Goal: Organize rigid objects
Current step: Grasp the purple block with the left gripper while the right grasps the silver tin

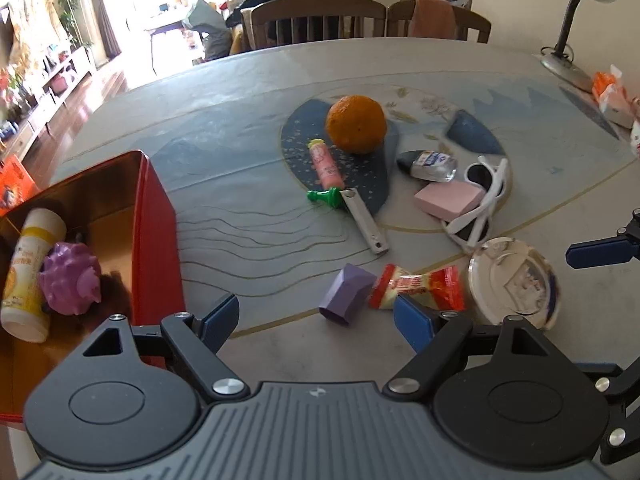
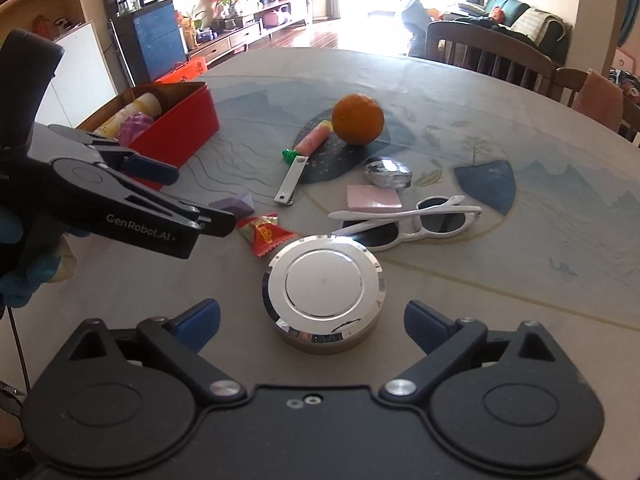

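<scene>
My left gripper (image 1: 316, 316) is open and empty, just in front of a purple block (image 1: 345, 294) and a red snack packet (image 1: 418, 286). A red tin box (image 1: 154, 216) at the left holds a yellow-white bottle (image 1: 28, 268) and a purple spiky toy (image 1: 70, 282). My right gripper (image 2: 312, 322) is open, its jaws either side of a round silver tin (image 2: 324, 290) without touching it. The left gripper also shows in the right wrist view (image 2: 188, 196), above the purple block (image 2: 234, 204). The box also shows in the right wrist view (image 2: 180, 128).
On the table lie an orange (image 1: 356, 124), a pink tube (image 1: 326, 164), a green toy (image 1: 324, 197), a metal bar (image 1: 366, 224), a small clear bottle (image 1: 430, 165), a pink eraser (image 1: 448, 198) and white sunglasses (image 1: 482, 204). A desk lamp (image 1: 568, 52) stands far right. Chairs line the far edge.
</scene>
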